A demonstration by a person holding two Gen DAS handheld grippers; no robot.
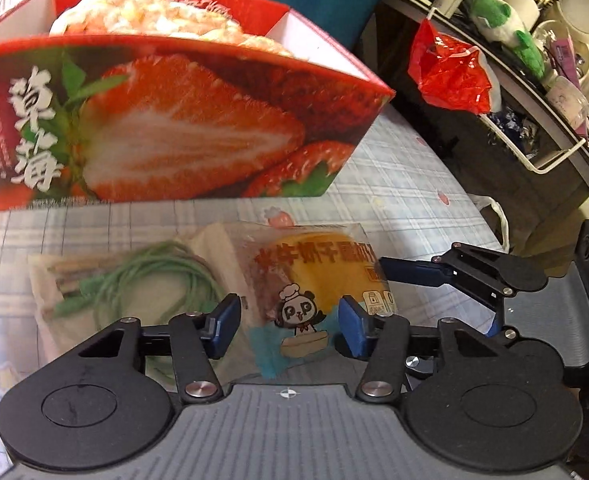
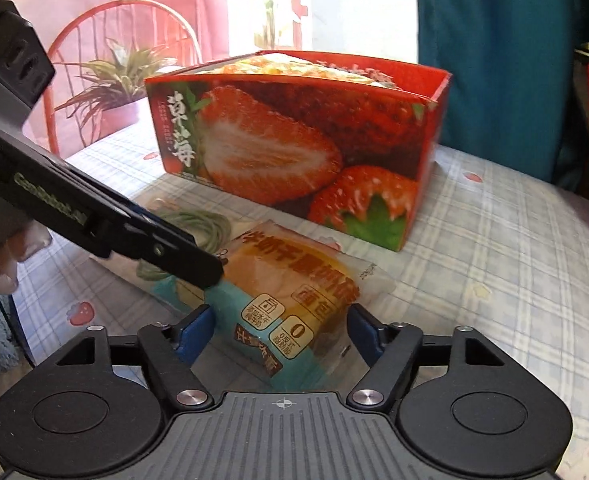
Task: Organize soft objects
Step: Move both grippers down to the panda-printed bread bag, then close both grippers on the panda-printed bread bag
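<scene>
A packaged bread bun (image 1: 314, 280) in a clear wrapper with a panda print lies on the checked tablecloth in front of a red strawberry box (image 1: 166, 120). My left gripper (image 1: 290, 326) is open, its blue pads on either side of the wrapper's near end. My right gripper (image 2: 282, 330) is open around the other end of the bun (image 2: 294, 292); its fingers (image 1: 410, 270) show at the right in the left wrist view. The box (image 2: 294, 140) holds another wrapped pastry (image 1: 146, 12). A coiled green cord (image 1: 150, 280) lies on a cloth left of the bun.
A dark shelf (image 1: 534, 112) with a red plastic bag (image 1: 450, 68), a green plush toy and jars stands at the right. A teal fabric (image 2: 494, 60) hangs behind the box. A red chair and potted plant (image 2: 110, 76) stand beyond the table's far left.
</scene>
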